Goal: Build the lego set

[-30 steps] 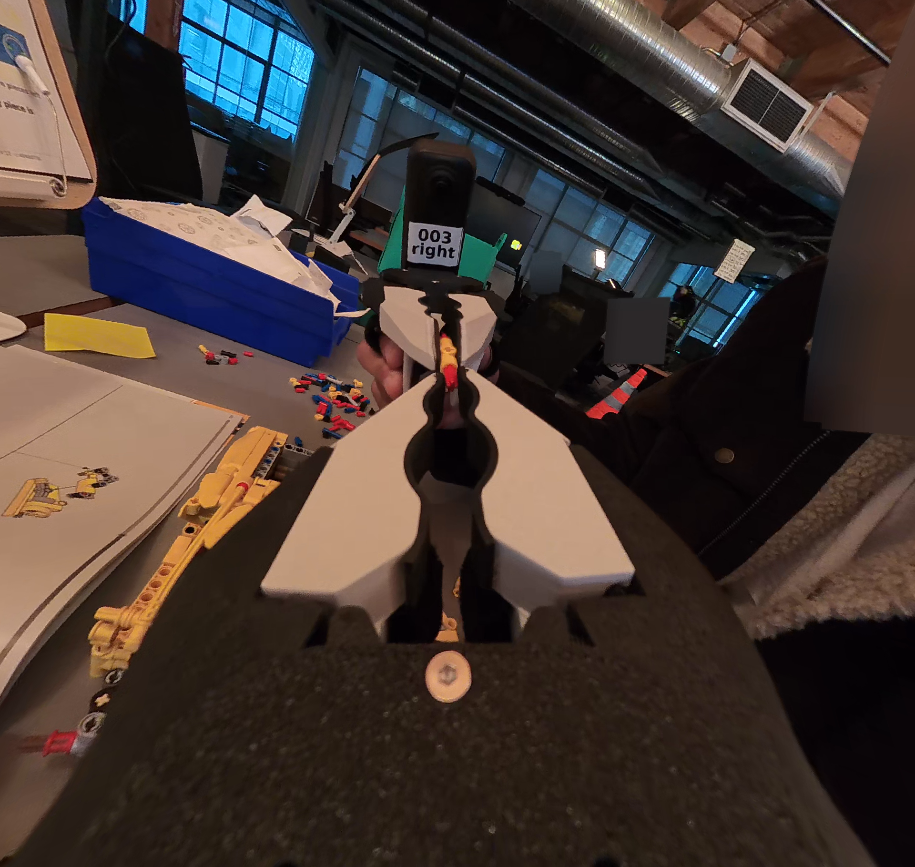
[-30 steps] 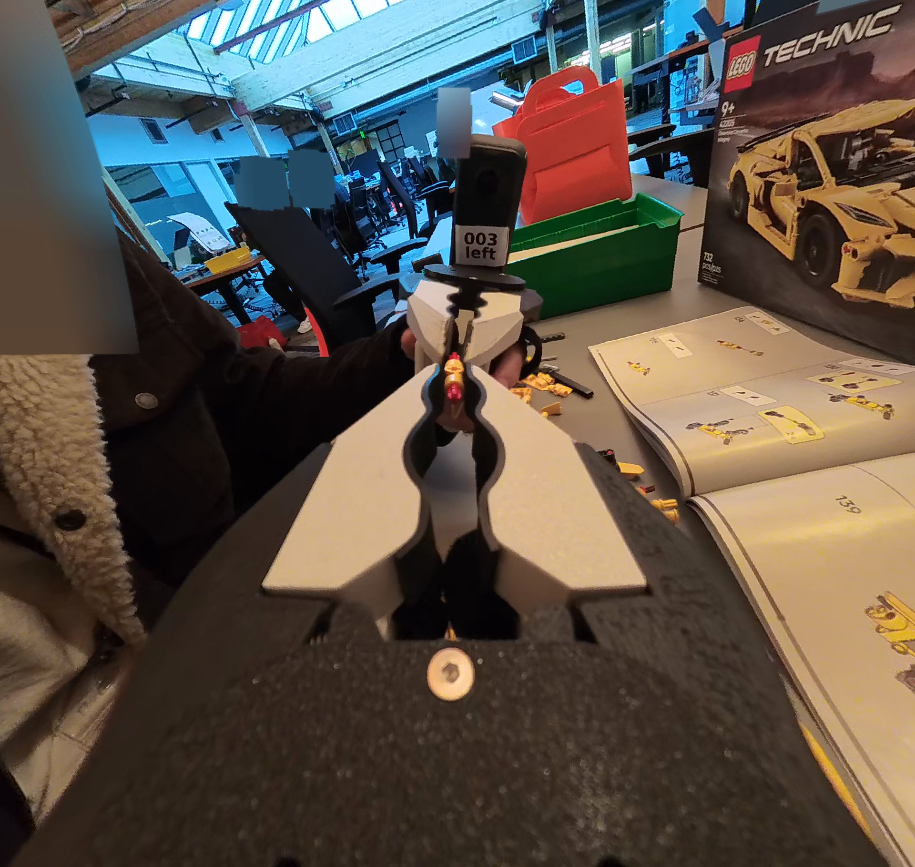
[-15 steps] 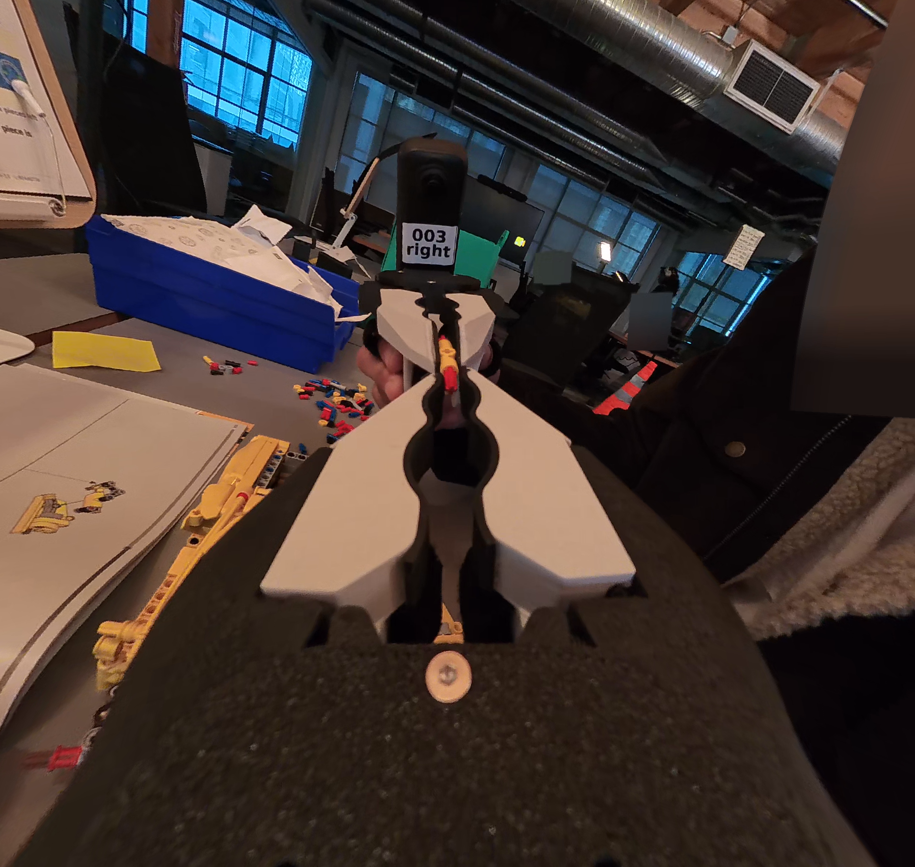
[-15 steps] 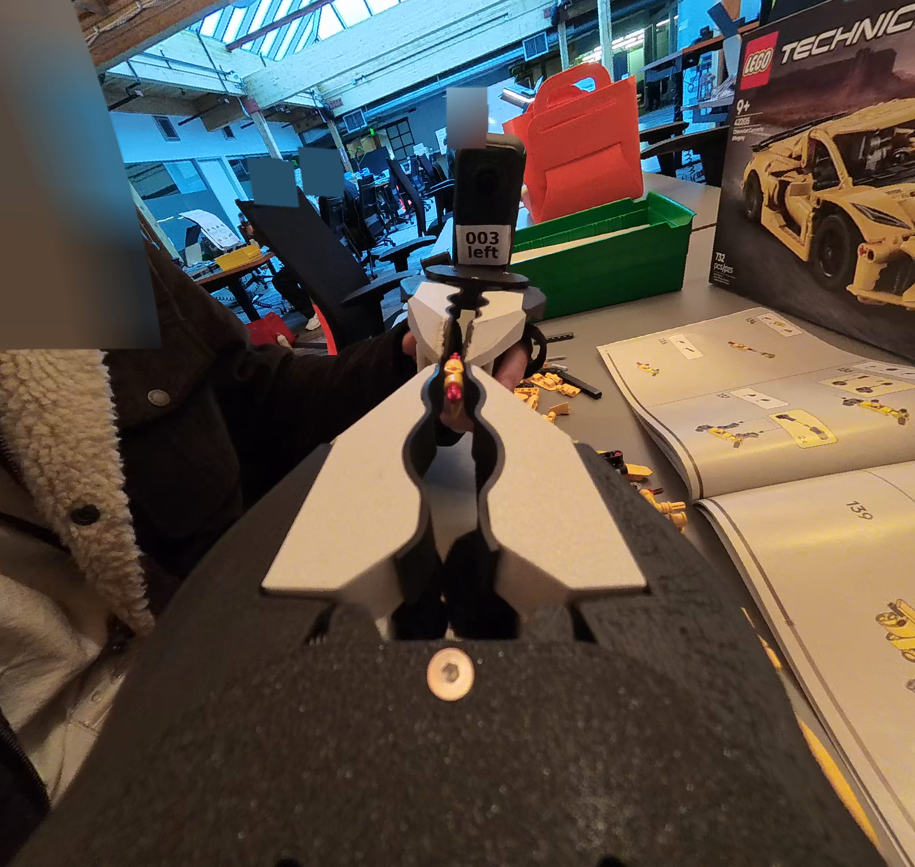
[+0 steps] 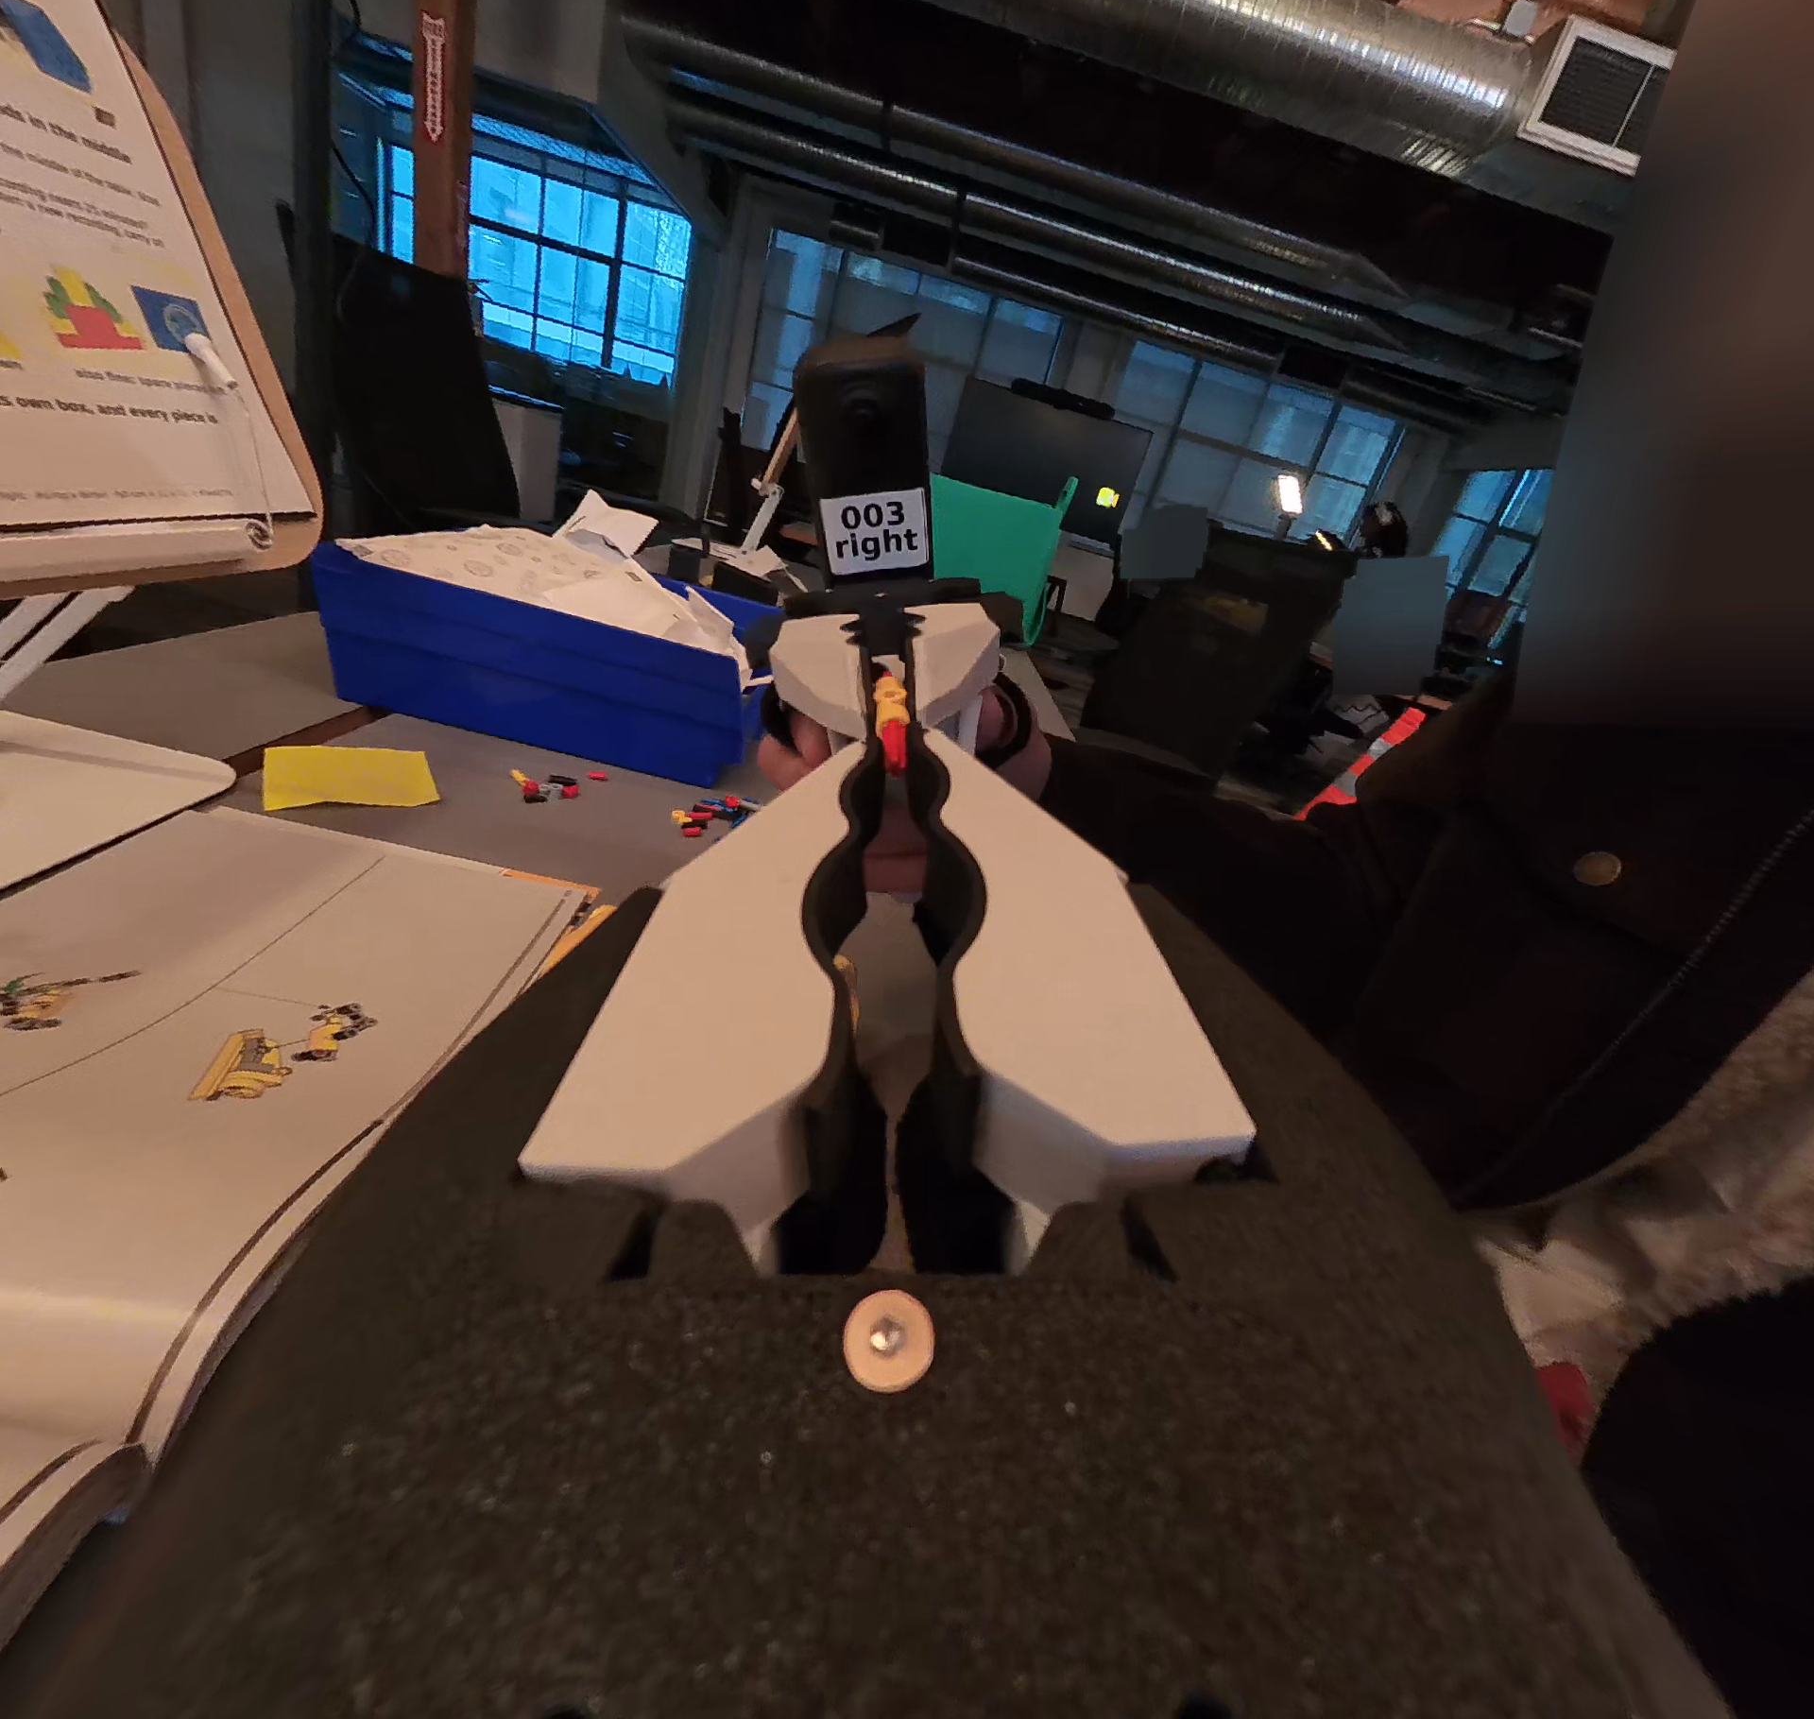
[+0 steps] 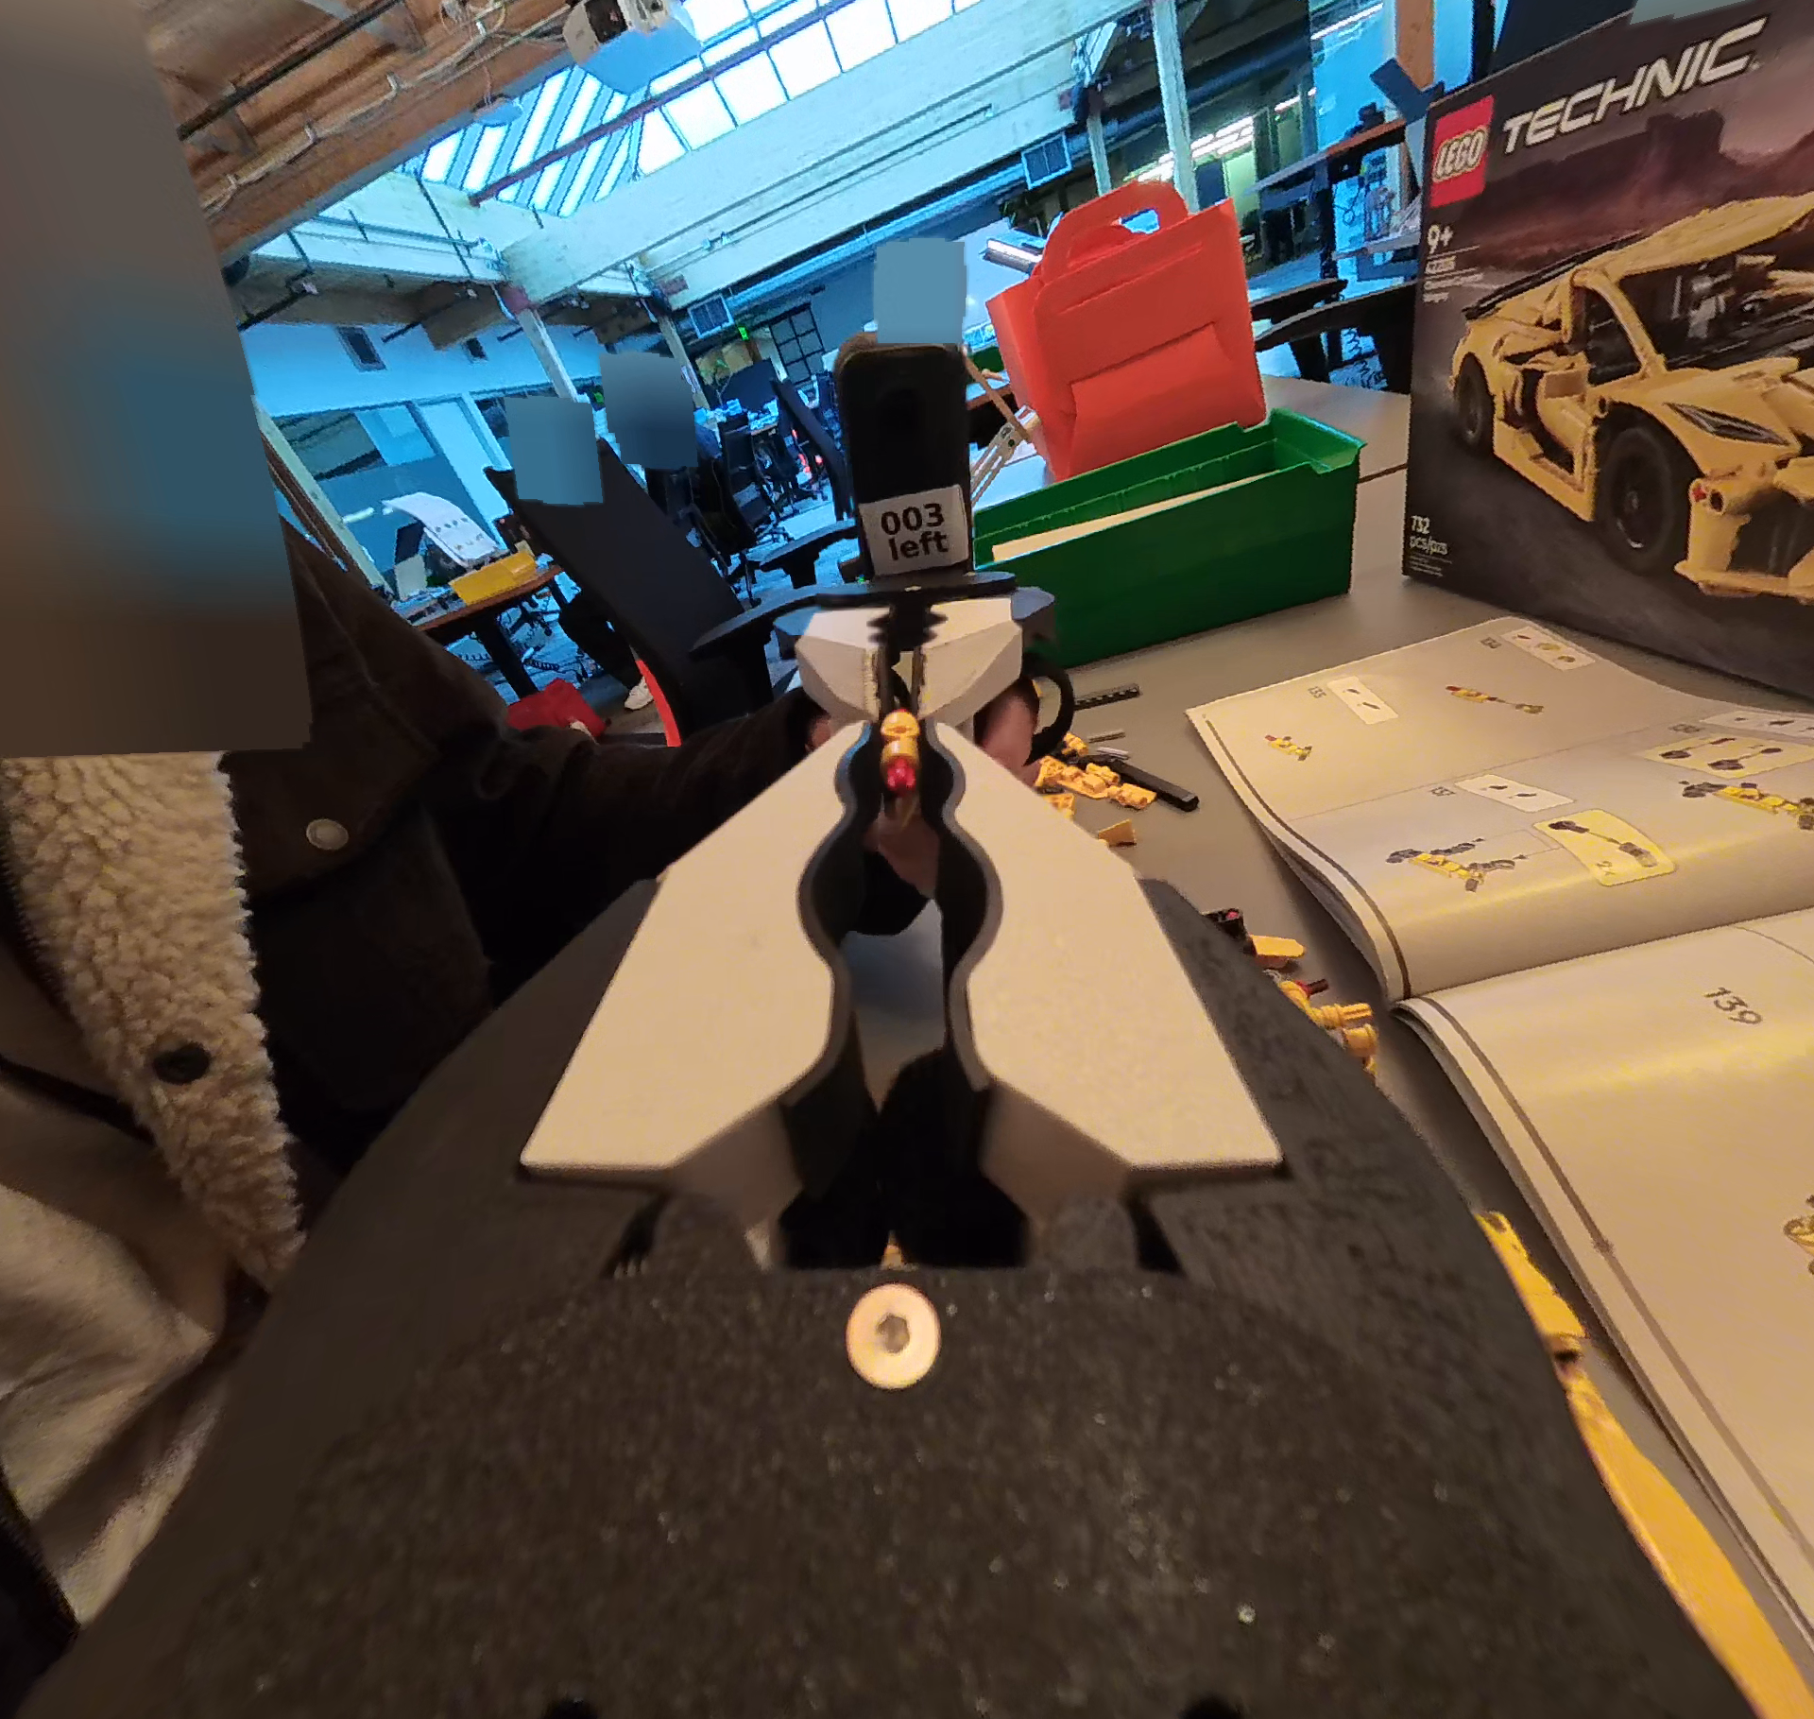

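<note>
Tip to tip in mid-air, the left gripper [image 5: 891, 757] and right gripper [image 6: 899, 761] both pinch one red-and-yellow pin [image 5: 890, 710]; at ten o'clock, a blue bin [image 5: 530, 665] holds crumpled paper [image 5: 550, 572].

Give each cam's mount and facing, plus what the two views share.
Left wrist view: on the left gripper, facing the right gripper, blue plastic bin behind; dark sleeve shows.
Right wrist view: on the right gripper, facing the left gripper, green plastic bin behind; fleece-lined jacket shows.
Shared: small yellow-and-red lego piece between both tips.
</note>
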`<state>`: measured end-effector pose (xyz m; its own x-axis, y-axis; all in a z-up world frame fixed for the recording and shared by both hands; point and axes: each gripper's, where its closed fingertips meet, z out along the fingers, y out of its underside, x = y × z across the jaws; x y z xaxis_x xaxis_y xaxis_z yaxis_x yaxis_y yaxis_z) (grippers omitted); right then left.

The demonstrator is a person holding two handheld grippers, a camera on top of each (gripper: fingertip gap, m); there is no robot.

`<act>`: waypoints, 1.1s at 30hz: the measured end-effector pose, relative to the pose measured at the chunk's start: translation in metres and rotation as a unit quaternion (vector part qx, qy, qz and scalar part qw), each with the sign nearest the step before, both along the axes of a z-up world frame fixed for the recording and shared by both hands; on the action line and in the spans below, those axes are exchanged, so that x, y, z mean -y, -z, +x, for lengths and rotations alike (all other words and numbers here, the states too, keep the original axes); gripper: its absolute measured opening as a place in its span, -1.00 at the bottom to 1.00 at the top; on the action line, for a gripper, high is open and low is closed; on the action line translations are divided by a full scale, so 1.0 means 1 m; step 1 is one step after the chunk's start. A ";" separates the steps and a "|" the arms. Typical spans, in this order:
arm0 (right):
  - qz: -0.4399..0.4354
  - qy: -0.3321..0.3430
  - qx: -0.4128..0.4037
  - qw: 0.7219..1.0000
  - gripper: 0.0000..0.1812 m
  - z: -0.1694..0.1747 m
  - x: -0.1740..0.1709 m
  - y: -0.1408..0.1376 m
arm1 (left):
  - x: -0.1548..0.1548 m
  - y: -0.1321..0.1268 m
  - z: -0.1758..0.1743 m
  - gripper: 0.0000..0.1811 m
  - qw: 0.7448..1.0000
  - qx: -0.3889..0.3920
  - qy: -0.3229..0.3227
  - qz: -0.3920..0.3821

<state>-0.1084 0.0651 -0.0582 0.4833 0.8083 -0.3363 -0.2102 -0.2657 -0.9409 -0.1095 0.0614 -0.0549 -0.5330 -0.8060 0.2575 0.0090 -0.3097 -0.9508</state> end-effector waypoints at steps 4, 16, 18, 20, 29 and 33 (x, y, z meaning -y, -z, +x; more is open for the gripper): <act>0.005 -0.010 0.019 1.000 -0.94 -0.003 0.005 0.001 | 0.005 0.001 -0.003 -0.96 1.000 -0.004 0.019 0.006; -0.016 -0.015 0.089 0.996 -0.93 -0.003 0.011 0.021 | 0.013 0.022 -0.001 -0.96 0.997 -0.054 0.042 0.038; -0.020 -0.021 0.096 0.995 -0.93 -0.004 0.014 0.023 | 0.016 0.025 -0.002 -0.97 0.996 -0.059 0.052 0.040; -0.028 -0.028 0.110 0.993 -0.93 -0.004 0.017 0.028 | 0.019 0.030 -0.002 -0.97 0.995 -0.069 0.061 0.047; -0.034 -0.039 0.110 0.993 -0.93 -0.004 0.021 0.030 | 0.023 0.032 -0.001 -0.97 0.993 -0.076 0.080 0.034; -0.009 -0.038 0.036 0.999 -0.94 0.001 0.017 0.012 | 0.019 0.013 0.001 -0.95 0.997 -0.035 0.062 0.001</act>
<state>-0.1070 0.0483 -0.0703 0.4437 0.8379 -0.3179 -0.1207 -0.2957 -0.9476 -0.1089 0.0422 -0.0680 -0.6085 -0.7359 0.2969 -0.0962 -0.3029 -0.9481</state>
